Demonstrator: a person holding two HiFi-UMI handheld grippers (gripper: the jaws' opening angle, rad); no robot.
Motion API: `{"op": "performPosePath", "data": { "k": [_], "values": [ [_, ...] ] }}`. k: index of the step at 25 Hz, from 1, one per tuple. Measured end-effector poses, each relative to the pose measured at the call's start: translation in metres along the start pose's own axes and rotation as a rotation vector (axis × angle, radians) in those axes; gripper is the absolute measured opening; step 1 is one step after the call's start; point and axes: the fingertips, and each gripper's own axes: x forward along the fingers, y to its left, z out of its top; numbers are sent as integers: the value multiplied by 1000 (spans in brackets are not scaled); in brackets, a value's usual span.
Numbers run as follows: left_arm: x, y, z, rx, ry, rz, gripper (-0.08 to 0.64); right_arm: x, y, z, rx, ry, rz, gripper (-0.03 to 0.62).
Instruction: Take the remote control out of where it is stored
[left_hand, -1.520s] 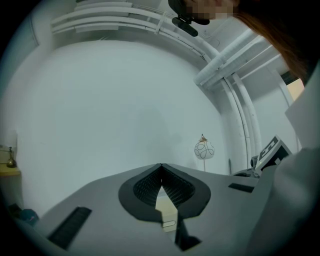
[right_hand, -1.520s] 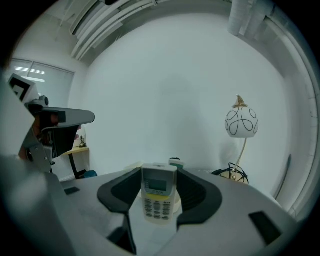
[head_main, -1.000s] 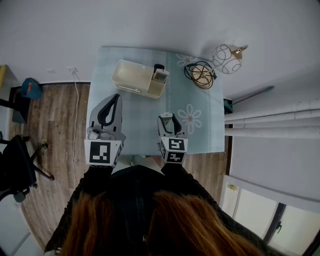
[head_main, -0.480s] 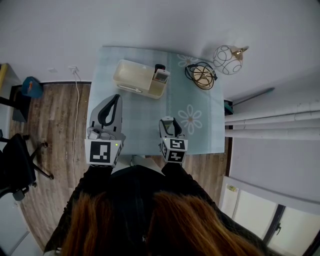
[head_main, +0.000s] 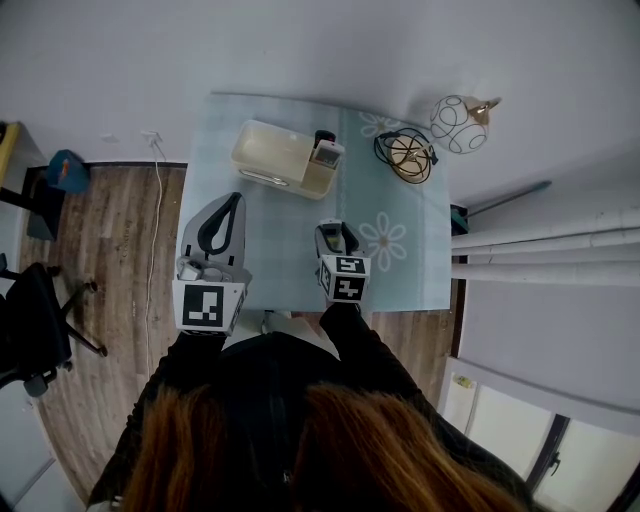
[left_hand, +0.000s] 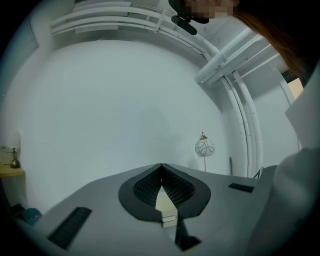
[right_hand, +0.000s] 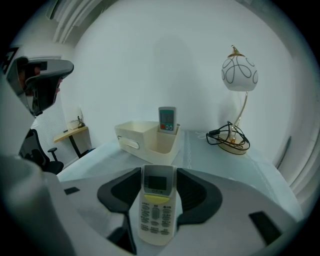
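Note:
My right gripper (right_hand: 158, 172) is shut on a white remote control (right_hand: 157, 210) with a grey screen and a yellow button, which lies lengthwise between the jaws. From the head view this gripper (head_main: 335, 240) hangs over the middle of the table, pointing down at the cloth. A cream storage box (right_hand: 142, 137) stands beyond it, and a second remote (right_hand: 167, 120) stands upright in the box's right compartment. The box (head_main: 285, 160) sits at the table's back. My left gripper (head_main: 222, 212) is held level over the table's left edge, jaws closed tip to tip (left_hand: 161, 167), holding nothing.
A light blue cloth with flower prints covers the table (head_main: 400, 270). A lamp with a round white shade (head_main: 458, 122) stands at the back right, with a coiled black cable (head_main: 407, 155) at its base. Wood floor, an office chair (head_main: 35, 330) and a wall cable lie to the left.
My right gripper has sunk toward the table with the remote in it and tipped a little more downward. The left gripper has stayed still.

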Motion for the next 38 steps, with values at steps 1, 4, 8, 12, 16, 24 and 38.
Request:
{"op": "performPosePath", "data": {
  "k": [1,4,8,12,16,24,38],
  "values": [
    [-1,1,1,-1,-3,4,5,4,1,0,-5,-1,7,233],
    [-3,2,2,0,-7,3,5,12,3,-4,-23,1,21,233],
    [-4,5,1,3,-5,8,5,21,-1,-15,-42,22,24,233],
    [-6,6,-2,5,0,11,5,27,-5,-21,-37,39,18,233],
    [-7,6,-6,3,13,14,5,33,-5,-25,-41,52,18,233],
    [-9,10,-8,-1,15,26,5,47,-8,-36,-24,89,27,233],
    [-9,12,-10,0,21,25,5,43,-10,-25,-49,37,20,235]
  ]
}}
